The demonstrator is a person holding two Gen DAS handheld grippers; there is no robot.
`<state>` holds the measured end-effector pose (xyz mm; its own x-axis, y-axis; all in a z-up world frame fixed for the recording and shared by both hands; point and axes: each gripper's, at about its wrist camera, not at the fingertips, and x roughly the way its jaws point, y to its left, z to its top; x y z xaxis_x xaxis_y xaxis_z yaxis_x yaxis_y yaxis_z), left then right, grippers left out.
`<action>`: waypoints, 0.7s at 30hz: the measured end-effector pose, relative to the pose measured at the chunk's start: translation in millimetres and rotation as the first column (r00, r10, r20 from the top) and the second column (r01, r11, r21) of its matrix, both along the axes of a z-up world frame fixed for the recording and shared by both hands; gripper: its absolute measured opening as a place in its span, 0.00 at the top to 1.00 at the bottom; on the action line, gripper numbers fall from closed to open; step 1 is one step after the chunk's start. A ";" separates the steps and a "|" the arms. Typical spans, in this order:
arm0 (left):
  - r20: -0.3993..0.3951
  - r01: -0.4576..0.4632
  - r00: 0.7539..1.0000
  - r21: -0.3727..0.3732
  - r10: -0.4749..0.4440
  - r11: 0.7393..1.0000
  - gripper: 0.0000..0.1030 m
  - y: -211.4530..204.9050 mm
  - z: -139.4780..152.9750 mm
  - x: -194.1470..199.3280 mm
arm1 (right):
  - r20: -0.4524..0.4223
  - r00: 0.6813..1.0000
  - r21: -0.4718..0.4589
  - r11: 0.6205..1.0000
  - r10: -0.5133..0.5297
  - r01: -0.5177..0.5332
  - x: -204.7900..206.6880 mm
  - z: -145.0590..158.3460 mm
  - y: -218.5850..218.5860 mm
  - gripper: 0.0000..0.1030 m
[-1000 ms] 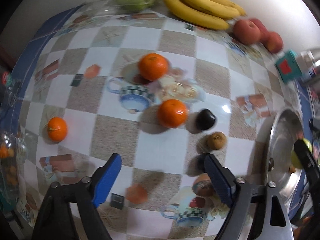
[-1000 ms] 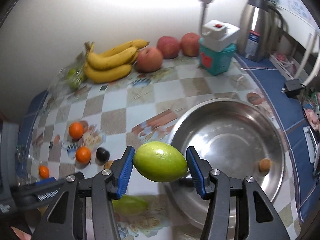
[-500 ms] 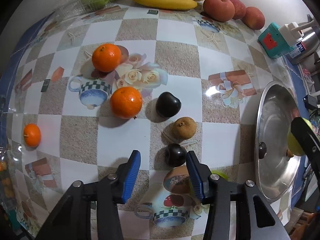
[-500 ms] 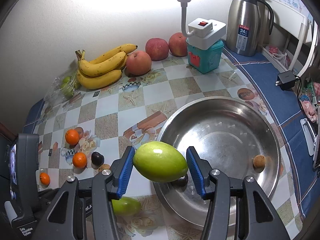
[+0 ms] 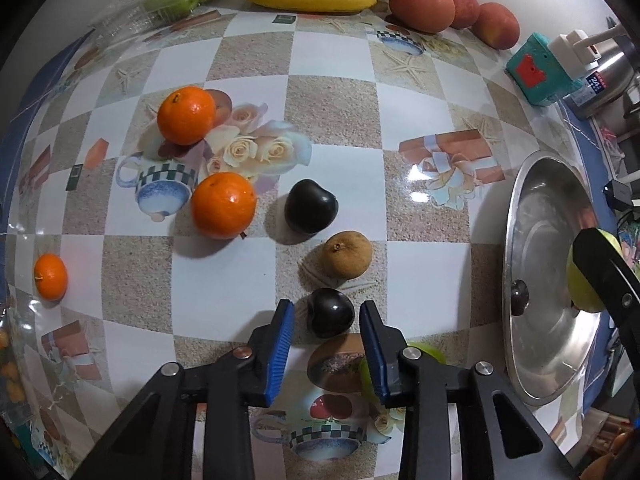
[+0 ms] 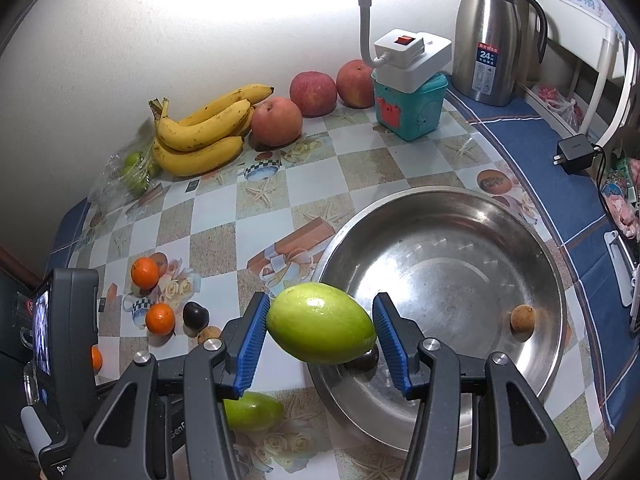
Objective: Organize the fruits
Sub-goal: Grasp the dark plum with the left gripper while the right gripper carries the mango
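My left gripper is open, its blue pads either side of a dark plum on the table, not touching it. A brown fruit, a second dark plum and oranges lie beyond. My right gripper is shut on a green mango, held above the near-left rim of the steel bowl. The bowl holds a brown fruit and a dark plum. Another green mango lies on the table under the right gripper.
Bananas, three apples and a bag of green fruit line the back wall. A teal box with a white power strip, a steel flask and a charger stand at the back right.
My left gripper has moved forward and right to the near dark plum and narrowed around it. My right gripper has risen slightly with the green mango.
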<state>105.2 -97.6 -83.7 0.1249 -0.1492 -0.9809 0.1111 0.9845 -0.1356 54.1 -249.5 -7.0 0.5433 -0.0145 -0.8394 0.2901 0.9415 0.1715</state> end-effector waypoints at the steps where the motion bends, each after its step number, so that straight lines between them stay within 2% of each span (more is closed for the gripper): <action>1: -0.002 -0.002 1.000 -0.002 0.002 1.000 0.66 -0.9 -1.7 0.5 | -0.001 1.000 0.001 1.000 0.001 -0.001 0.2 -0.4 0.3 0.47; 6: -0.010 -0.002 1.000 -0.027 0.002 1.000 0.73 2.7 -0.8 -2.5 | -0.004 1.000 0.006 1.000 0.003 -0.003 0.6 -1.3 0.6 0.47; 14: -0.001 0.000 1.000 -0.023 0.000 1.000 0.75 -1.0 -1.4 1.6 | -0.006 1.000 0.010 1.000 0.001 -0.001 0.5 -1.6 0.0 0.47; 21: 0.057 -0.014 0.998 -0.033 0.016 0.999 0.75 6.3 24.5 0.6 | -0.002 1.000 0.017 1.000 -0.012 0.012 -0.5 -1.3 -3.3 0.47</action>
